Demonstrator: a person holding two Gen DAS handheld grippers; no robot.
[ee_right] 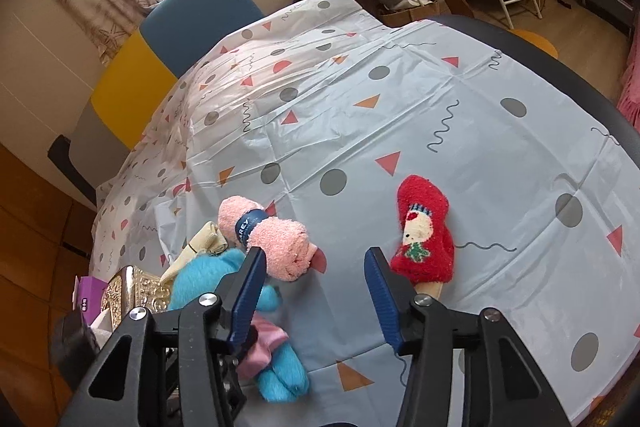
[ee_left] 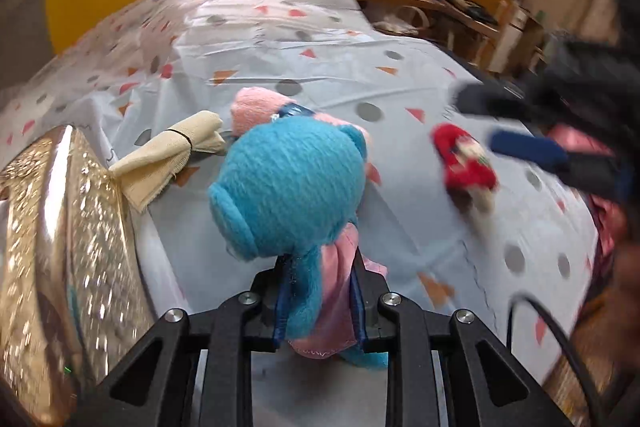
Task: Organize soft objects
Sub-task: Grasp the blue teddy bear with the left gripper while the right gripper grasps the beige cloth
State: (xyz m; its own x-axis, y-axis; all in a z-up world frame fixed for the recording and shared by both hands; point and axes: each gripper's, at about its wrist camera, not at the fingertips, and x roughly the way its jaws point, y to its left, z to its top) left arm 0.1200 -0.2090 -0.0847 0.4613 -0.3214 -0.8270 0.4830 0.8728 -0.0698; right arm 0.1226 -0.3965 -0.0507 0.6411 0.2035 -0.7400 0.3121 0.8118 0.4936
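A blue plush toy (ee_left: 288,187) in a pink dress is lifted a little above the table, and my left gripper (ee_left: 318,303) is shut on its body. Behind it lie a rolled pink sock (ee_left: 256,107) with a blue band and a beige cloth bundle (ee_left: 172,155). A red sock (ee_right: 424,235) with a doll face lies flat to the right. My right gripper (ee_right: 316,287) stands open above the tablecloth, between the pink sock (ee_right: 276,239) and the red sock, with nothing between its fingers. The blue plush (ee_right: 208,279) shows at lower left in the right wrist view.
A patterned tablecloth (ee_right: 400,107) covers the round table, whose dark rim (ee_right: 600,95) runs along the right. A shiny gold box (ee_left: 60,247) stands at the left edge beside a purple carton (ee_right: 90,297). Blue and yellow chair backs, a wooden desk and chairs stand beyond.
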